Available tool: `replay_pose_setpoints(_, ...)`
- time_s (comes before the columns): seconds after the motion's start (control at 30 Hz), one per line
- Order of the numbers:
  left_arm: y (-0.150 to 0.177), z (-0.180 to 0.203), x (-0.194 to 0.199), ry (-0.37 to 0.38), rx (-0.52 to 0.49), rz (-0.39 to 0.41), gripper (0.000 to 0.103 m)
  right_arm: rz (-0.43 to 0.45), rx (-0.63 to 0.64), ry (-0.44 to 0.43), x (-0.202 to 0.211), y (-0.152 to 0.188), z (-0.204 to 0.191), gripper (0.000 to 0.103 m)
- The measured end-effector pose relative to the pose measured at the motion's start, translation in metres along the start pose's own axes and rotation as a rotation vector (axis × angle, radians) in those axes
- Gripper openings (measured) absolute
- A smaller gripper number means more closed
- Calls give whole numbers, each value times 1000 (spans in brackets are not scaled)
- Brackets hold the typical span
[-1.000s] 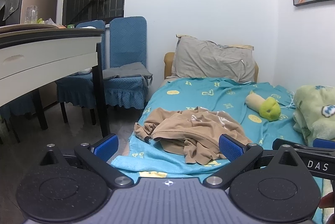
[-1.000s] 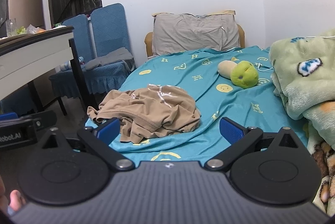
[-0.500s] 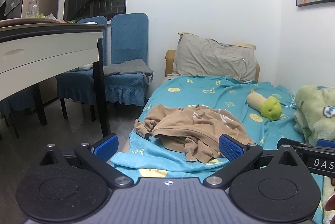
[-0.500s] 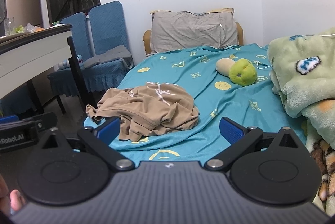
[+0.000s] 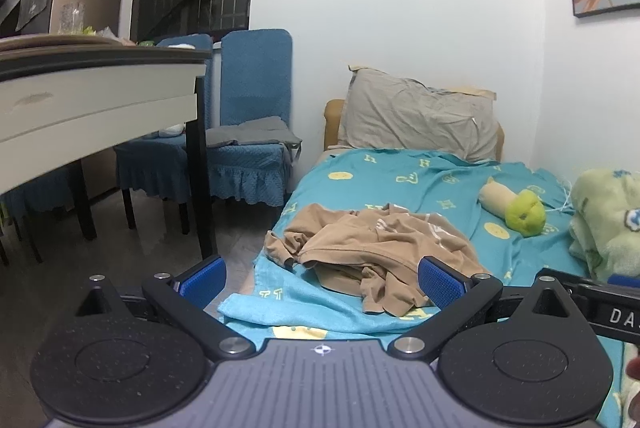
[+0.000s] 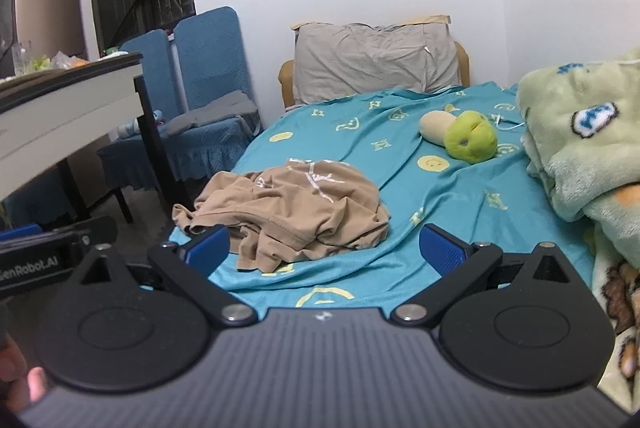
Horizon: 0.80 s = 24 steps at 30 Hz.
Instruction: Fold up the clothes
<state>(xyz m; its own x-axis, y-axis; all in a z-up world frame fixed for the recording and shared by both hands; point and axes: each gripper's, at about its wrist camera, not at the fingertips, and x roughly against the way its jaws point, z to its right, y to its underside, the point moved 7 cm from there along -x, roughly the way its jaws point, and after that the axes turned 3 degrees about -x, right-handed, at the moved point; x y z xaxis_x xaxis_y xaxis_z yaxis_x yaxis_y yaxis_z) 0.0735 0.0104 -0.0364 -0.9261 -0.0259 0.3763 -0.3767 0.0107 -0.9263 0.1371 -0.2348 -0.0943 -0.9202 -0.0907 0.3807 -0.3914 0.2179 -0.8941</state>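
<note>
Both grippers, left (image 5: pixel 322 274) & right (image 6: pixel 324 246), jaws wide apart, empty; I hold them short of crumpled tan shirt (image 6: pixel 296 204) on bed (image 6: pixel 432 212), lining up a grab.

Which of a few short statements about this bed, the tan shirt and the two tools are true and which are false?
1. The tan shirt lies crumpled on the teal bedsheet. True.
2. The left tool is clamped on the shirt. False: both its blue pads are spread wide with nothing between them, short of the cloth.
3. The right tool is open. True.
4. The green plush toy sits on top of the shirt. False: it lies apart from it, further up the bed toward the grey pillow.
5. The shirt is already folded flat. False: it is a rumpled heap.
</note>
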Motion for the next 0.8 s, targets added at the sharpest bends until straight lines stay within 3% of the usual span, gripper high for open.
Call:
replay_pose_setpoints(0.03,0,-1,0,4,6,-4,103,2,-2,0,0,0,0,99)
replay_pose_setpoints(0.1,1,-1,-2,7,6,-11,103,10,9,7,2,0,0,83)
replay_pose_setpoints(0.13,1,-1,-3,9,5,-16,103,14,18,15,2,-1,0,68)
replay_pose_setpoints(0.2,3,0,-10,15,3,-37,103,18,23,24,3,-1,0,60)
replay_pose_setpoints(0.27,6,2,-21,8,-4,-51,103,21,34,37,4,-4,0,32)
replay_pose_setpoints(0.33,5,3,-38,-19,-33,-65,103,17,45,46,5,-10,1,20)
replay_pose_setpoints(0.53,-4,-1,-117,-191,-276,-88,100,-13,13,21,-3,-43,4,17)
replay_pose_setpoints(0.7,1,-8,-187,-165,-486,-142,92,-53,-40,7,-24,-34,20,19)
replay_pose_setpoints(0.8,10,-2,-213,-76,-588,-137,91,-139,-89,-20,-42,-20,29,29)
